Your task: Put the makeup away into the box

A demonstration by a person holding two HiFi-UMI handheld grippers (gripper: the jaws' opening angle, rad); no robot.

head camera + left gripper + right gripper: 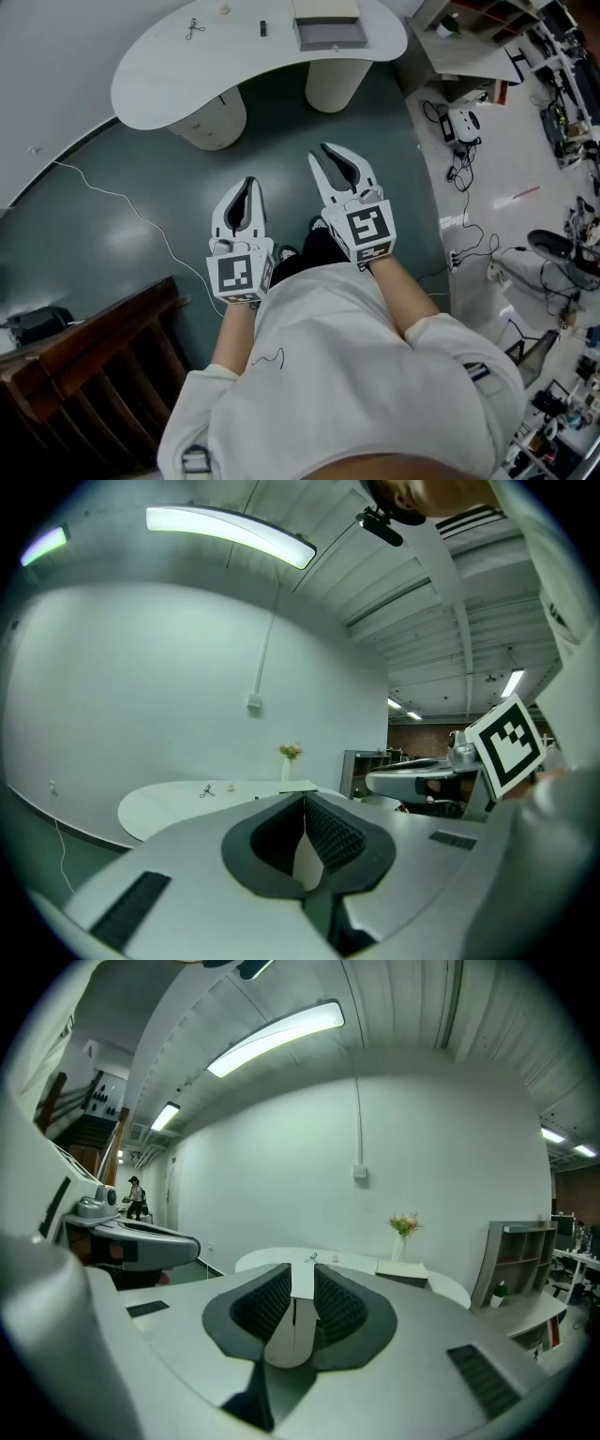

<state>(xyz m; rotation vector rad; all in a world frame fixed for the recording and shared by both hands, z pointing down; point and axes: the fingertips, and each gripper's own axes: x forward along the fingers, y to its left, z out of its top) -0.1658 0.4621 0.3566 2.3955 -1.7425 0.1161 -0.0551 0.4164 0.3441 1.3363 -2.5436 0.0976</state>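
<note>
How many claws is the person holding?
2. The left claw, shut, is over the green floor, left of the middle. The right claw, slightly open, is just right of it. None seem hidden.

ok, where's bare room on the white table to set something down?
Biggest bare patch: the left lobe of the curved white tabletop, left of and in front of the small scissor-shaped tool. A narrower strip sits between the small dark item and the grey rectangular box. The right end is crowded: the box nearly fills it.
</note>
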